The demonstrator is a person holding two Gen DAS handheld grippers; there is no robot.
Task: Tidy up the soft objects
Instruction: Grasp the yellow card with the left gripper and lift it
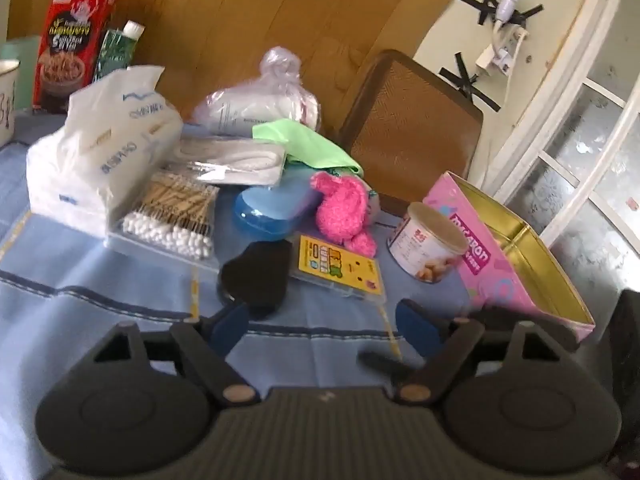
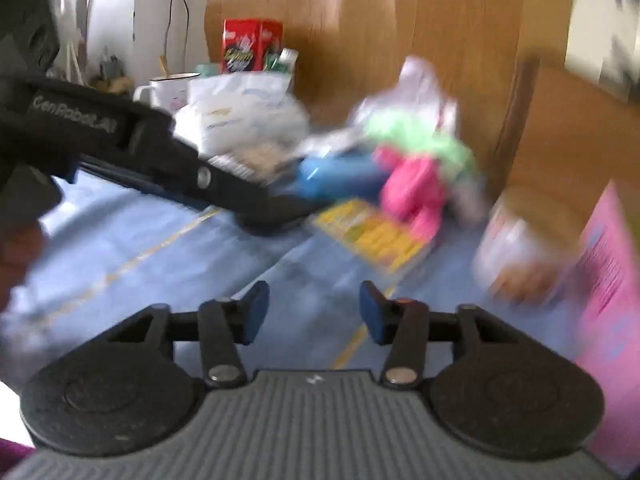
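Left gripper (image 1: 320,320) & right gripper (image 2: 314,310) wide open, holding nothing, above blue cloth (image 1: 100,264). Pink fluffy toy (image 1: 344,210) at 12 o'clock; best approached low, pinched mid-body, then into tin (image 1: 532,264) at 2.

You see a light blue tablecloth (image 1: 100,264) with dark blue stripes and thin yellow lines. On it sit a bright pink fuzzy toy (image 1: 342,208), a pale green cloth (image 1: 308,144), a yellow card (image 1: 340,268), a blue case (image 1: 268,216) and a pink box (image 1: 492,264) with a gold inside.
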